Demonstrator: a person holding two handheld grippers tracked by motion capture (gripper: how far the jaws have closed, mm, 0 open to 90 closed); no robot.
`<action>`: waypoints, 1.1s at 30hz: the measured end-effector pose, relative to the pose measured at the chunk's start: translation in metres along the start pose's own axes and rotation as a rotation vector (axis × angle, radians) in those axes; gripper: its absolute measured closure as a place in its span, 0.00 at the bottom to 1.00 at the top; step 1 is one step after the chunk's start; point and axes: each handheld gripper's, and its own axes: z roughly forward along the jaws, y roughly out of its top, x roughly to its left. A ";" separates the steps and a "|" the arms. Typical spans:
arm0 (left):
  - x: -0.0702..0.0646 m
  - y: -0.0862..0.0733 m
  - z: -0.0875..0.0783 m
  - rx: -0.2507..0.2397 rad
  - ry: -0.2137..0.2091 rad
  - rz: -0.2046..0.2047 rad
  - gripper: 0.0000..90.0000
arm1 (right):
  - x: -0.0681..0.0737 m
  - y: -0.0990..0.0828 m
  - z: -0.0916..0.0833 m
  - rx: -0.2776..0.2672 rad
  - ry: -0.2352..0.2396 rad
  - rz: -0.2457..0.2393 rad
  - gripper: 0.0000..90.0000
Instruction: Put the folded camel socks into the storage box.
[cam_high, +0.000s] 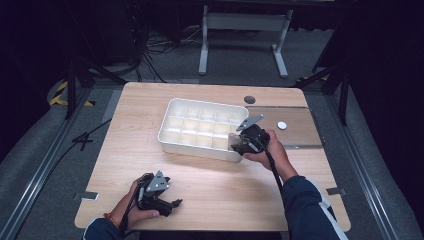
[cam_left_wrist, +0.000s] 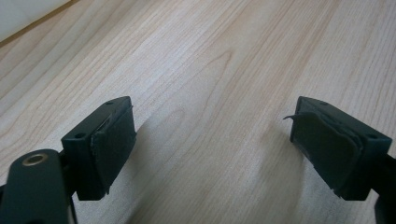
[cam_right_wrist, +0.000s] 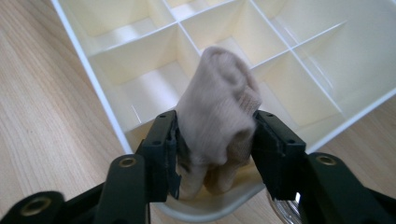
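The right claw (cam_right_wrist: 215, 140) was clamped on one rolled beige sock (cam_right_wrist: 218, 105), its long axis running away from the jaws, rounded end pointing ahead over the near corner cell of the single white divided tray (cam_right_wrist: 100, 100). The left claw (cam_left_wrist: 212, 144), well apart, gaped wide and empty above the bare desk (cam_left_wrist: 210, 60).
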 end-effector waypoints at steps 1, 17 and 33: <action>0.000 0.000 0.000 -0.003 0.000 -0.004 0.16 | -0.002 0.001 -0.003 -0.016 0.000 0.014 0.55; 0.000 0.000 0.000 0.000 0.000 0.000 0.16 | 0.001 0.008 0.006 0.047 -0.014 -0.042 0.79; 0.000 0.000 0.000 -0.003 0.000 -0.004 0.16 | 0.004 0.019 0.027 0.225 0.059 -0.082 0.86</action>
